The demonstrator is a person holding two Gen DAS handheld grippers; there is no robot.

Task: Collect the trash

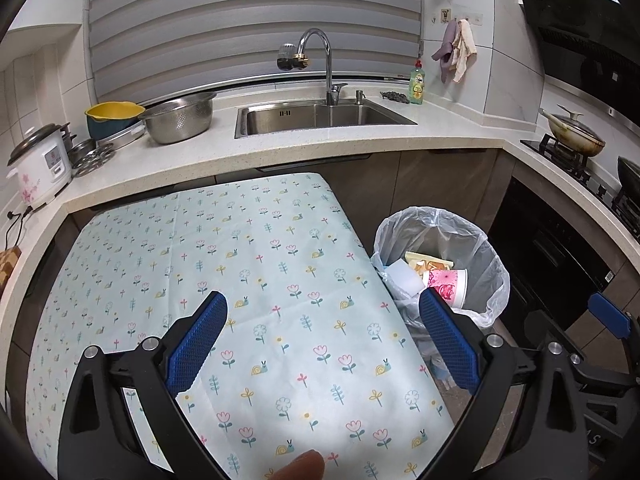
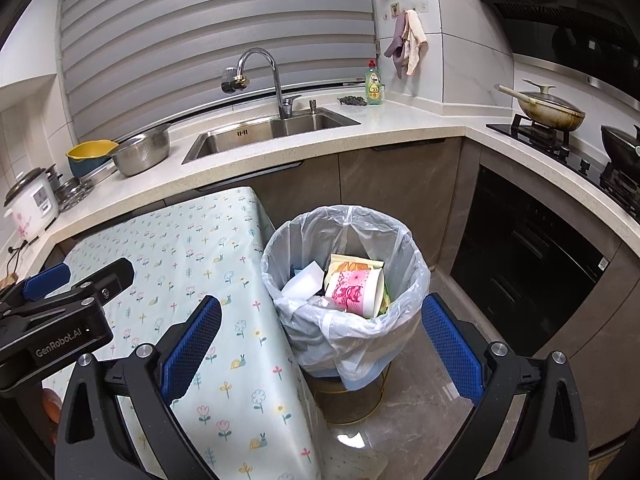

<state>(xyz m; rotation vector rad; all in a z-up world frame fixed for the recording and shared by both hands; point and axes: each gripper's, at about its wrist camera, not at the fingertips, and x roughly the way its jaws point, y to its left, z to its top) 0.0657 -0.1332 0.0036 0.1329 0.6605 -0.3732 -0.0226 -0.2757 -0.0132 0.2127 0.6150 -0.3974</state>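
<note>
The trash bin [image 2: 344, 292], lined with a translucent white bag, stands on the floor just beside the table [image 2: 224, 320] with the flowered cloth. Inside it lie a pink-patterned paper cup [image 2: 354, 290] on its side, a white scrap and yellowish wrappers (partly hidden). The left gripper [image 1: 324, 340] over the table and the right gripper [image 2: 320, 348] near the bin both have jaws wide apart, holding nothing.

"GenRobot.AI" on left claw [image 2: 68, 288] body
</note>
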